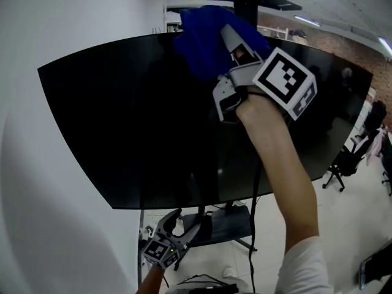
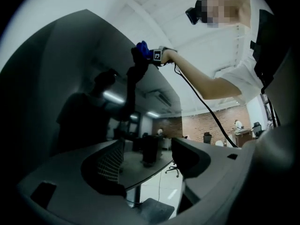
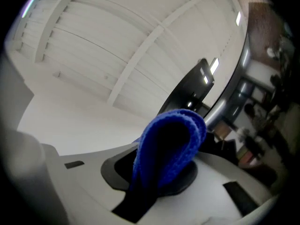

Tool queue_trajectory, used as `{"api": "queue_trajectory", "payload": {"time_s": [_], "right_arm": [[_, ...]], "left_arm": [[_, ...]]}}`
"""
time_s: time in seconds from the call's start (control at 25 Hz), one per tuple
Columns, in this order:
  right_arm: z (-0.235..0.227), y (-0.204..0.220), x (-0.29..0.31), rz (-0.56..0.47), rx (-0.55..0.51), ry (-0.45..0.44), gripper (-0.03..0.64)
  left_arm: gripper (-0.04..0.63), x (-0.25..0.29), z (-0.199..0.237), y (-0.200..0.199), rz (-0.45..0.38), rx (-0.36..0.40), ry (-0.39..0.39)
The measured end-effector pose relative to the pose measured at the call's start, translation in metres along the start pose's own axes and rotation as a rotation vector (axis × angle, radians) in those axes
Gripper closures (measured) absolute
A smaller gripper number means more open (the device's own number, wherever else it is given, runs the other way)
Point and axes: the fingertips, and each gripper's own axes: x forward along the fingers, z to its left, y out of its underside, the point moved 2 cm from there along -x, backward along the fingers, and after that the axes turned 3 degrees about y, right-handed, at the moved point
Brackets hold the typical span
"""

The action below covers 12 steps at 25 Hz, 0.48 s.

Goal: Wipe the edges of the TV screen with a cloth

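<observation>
Blue cloth [image 1: 205,41], one piece, sits pinched in right gripper [image 1: 229,45] jaws atop one TV screen [image 1: 135,115]; left gripper [image 1: 182,220] jaws apart.

A folded blue cloth [image 1: 205,41] sits against the top edge of the dark, upright TV screen [image 1: 122,121].

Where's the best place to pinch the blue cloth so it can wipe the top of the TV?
Probably the bunched lower end, as the right hand-held gripper does: its jaws are shut on the blue cloth, and a soft loop sticks out past them. Coming up from below, in front of the TV screen, should bring that loop to the top edge.
</observation>
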Motion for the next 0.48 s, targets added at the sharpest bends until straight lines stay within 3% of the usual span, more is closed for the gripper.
{"api": "queue_trajectory", "payload": {"time_s": [0.2,0.48], "right_arm": [[-0.034,-0.011,-0.011,-0.048,-0.1,0.162,0.529],[-0.141,-0.145,-0.091,-0.132,-0.243,0.443,0.528]], "left_arm": [[0.288,-0.005,0.018,0.011,0.004,-0.015,0.107],[0.288,0.052,-0.031,0.014,0.01,-0.022,0.208]]}}
